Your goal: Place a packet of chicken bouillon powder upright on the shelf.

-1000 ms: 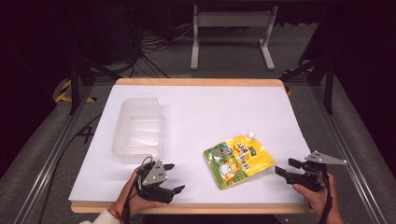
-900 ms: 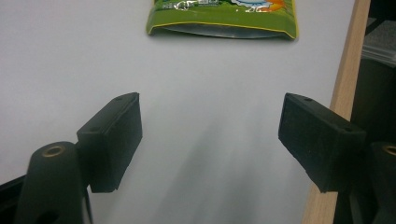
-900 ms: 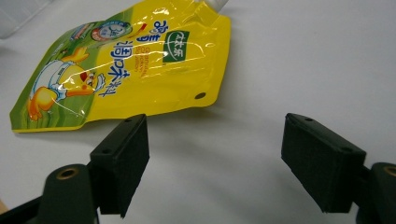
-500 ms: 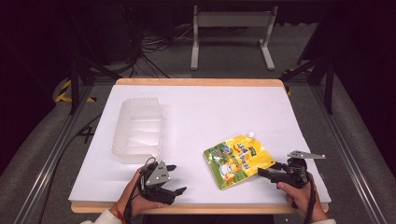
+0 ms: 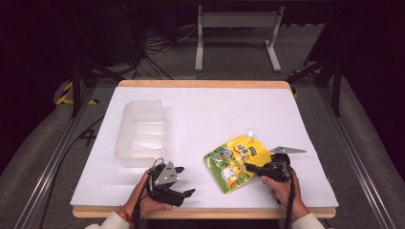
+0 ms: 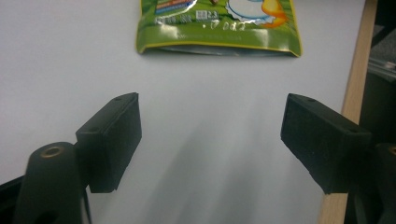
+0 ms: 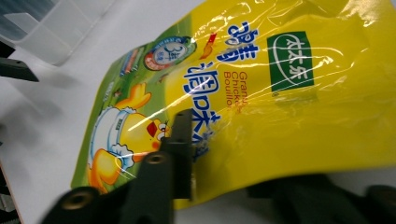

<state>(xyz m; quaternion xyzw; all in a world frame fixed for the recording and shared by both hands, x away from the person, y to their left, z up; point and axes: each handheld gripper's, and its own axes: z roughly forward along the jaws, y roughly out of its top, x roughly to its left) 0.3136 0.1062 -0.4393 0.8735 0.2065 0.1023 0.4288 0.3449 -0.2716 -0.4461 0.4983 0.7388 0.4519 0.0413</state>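
A yellow and green bouillon pouch (image 5: 237, 162) with a cartoon chick lies flat on the white table, right of centre near the front. My right gripper (image 5: 253, 169) is at the pouch's right edge, shut on it. In the right gripper view one jaw presses on the printed face of the pouch (image 7: 261, 93) and the other lies dark beneath its raised edge. My left gripper (image 5: 184, 181) rests open near the front edge, left of the pouch. Its jaws point at the pouch's bottom seam (image 6: 219, 44), with bare table between them.
A clear plastic tray (image 5: 141, 133) stands at the left of the table, behind the left gripper. The wooden table edge (image 6: 357, 70) runs close by the left gripper's right jaw. Cables and a metal stand lie on the floor beyond the table.
My right gripper has moved left from the table's right side to the pouch and closed on its edge. The left gripper has barely moved.
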